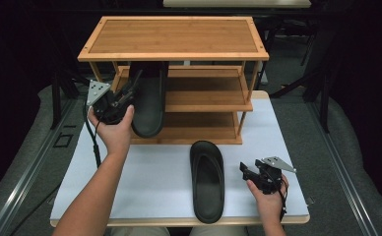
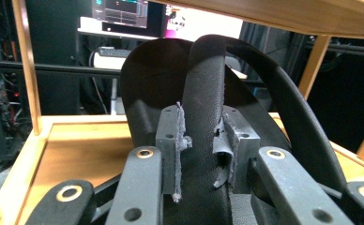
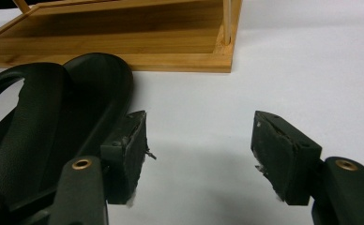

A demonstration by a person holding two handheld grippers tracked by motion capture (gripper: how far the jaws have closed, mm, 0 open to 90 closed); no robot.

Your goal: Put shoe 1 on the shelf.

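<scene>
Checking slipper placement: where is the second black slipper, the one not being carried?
In the high view the loose slipper lies on the white table, front centre, beside the open right gripper, before the wooden rack.

A white bench (image 1: 144, 182) is seen from above, w/ a pale wooden front edge. A bamboo rack (image 1: 174, 39) w/ three shelves is set at the far side of the bench, approx. centred; its feet rest on the white top. A black slipper (image 1: 207, 179) is laid flat on the bench, just in front of the rack, toe toward the rack, heel near the front edge. A second black slipper (image 1: 148, 101) is seen at the left end of the middle shelf, tilted, heel end overhanging; it can't be told whether it rests on the shelf.
</scene>
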